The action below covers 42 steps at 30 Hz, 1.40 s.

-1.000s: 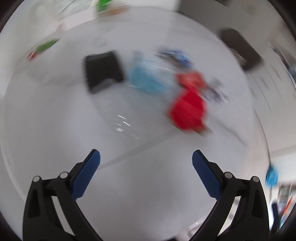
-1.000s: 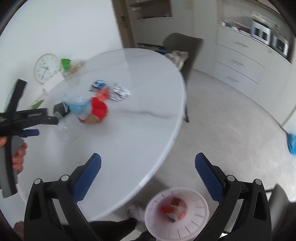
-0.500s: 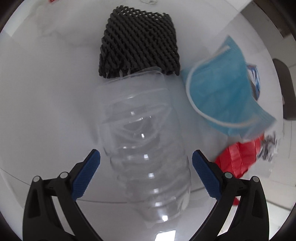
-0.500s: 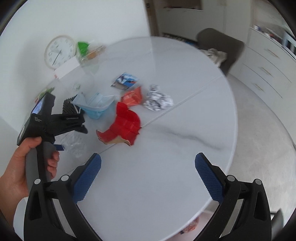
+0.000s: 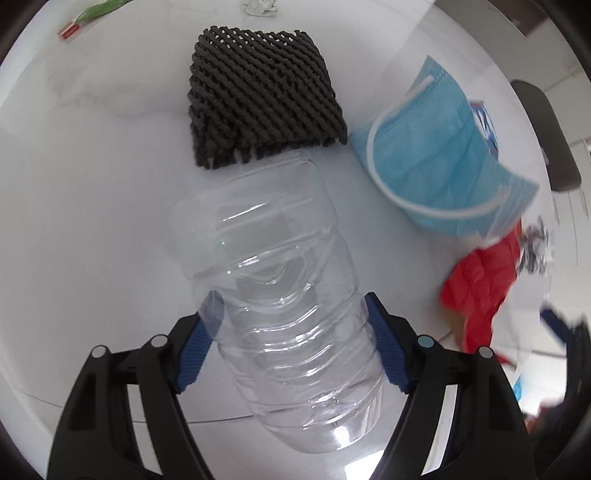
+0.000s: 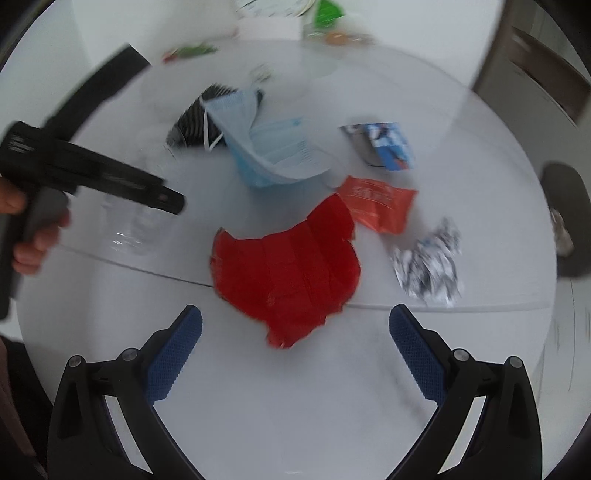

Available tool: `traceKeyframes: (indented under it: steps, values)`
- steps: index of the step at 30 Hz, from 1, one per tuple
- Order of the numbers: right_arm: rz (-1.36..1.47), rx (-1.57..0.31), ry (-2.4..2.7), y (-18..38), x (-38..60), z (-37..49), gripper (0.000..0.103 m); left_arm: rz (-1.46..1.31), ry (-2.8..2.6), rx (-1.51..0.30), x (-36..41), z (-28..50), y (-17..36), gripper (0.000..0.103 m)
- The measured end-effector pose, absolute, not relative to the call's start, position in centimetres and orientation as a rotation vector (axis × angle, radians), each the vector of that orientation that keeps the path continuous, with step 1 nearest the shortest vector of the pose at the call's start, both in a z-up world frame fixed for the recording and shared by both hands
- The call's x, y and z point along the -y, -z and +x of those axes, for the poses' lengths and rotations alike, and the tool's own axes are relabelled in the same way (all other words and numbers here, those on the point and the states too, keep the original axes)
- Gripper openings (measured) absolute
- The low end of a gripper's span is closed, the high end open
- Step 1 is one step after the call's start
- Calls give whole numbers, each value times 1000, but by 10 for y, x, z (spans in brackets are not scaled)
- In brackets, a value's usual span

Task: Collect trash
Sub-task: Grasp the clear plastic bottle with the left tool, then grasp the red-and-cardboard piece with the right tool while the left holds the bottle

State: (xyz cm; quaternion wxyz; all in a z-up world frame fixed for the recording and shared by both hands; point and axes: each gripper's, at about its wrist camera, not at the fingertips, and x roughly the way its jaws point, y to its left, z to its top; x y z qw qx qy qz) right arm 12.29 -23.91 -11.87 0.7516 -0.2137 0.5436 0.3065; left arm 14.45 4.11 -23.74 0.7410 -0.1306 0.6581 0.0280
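Observation:
A clear crushed plastic bottle point(image 5: 284, 295) lies on the white table. My left gripper point(image 5: 291, 339) is shut on it, both blue pads against its sides. Beyond it lie a black foam net point(image 5: 258, 92) and a blue face mask point(image 5: 443, 162). My right gripper point(image 6: 295, 350) is open and empty, hovering just short of a red torn paper point(image 6: 291, 273). The right wrist view also shows the mask point(image 6: 266, 147), an orange wrapper point(image 6: 376, 203), crumpled foil point(image 6: 428, 266), a blue packet point(image 6: 388, 144) and the left gripper point(image 6: 110, 177) over the bottle point(image 6: 133, 229).
The round white table point(image 6: 332, 406) has a seam across it. A green packet point(image 5: 96, 14) and a small crumpled scrap point(image 5: 258, 7) lie at the far edge. A dark chair point(image 6: 565, 221) stands beyond the right rim. A clock and a green item stand at the back.
My left gripper has closed its pads onto the bottle. My right gripper has moved down and in toward the red paper, and its view is blurred by motion.

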Motion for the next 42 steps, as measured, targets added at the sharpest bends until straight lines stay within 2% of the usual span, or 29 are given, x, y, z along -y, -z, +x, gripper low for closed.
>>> traceKeyframes:
  steps: [9,16,18,19,23,26,27,32,36,42]
  values:
    - [-623,-1207,-807,147,213,145,101,-268,-19,-1465,-50,135,239,74]
    - [-636,-1189,-844,156,195,154,100,-279,-1,-1469,-60,133,243,74]
    - [-630,-1186,-842,159,192,155,92,-278,12,-1462,-63,135,242,74]
    - [-625,-1188,-841,159,192,155,81,-274,18,-1456,-63,135,241,74]
    - [-558,-1210,-795,162,195,160,72,-255,48,-1427,-62,133,234,74]
    - [-449,-1218,-755,152,205,163,54,-244,68,-1414,-61,125,224,74]
    - [-416,-1221,-740,149,208,163,52,-238,76,-1408,-57,123,225,74]
    - [-267,-1227,-659,138,226,155,40,-162,136,-1373,-40,115,206,74]
    - [-143,-1197,-594,119,248,132,39,-95,199,-1343,-20,105,190,74]
    - [47,-1117,-421,71,308,55,39,-1,365,-1307,14,84,153,74]
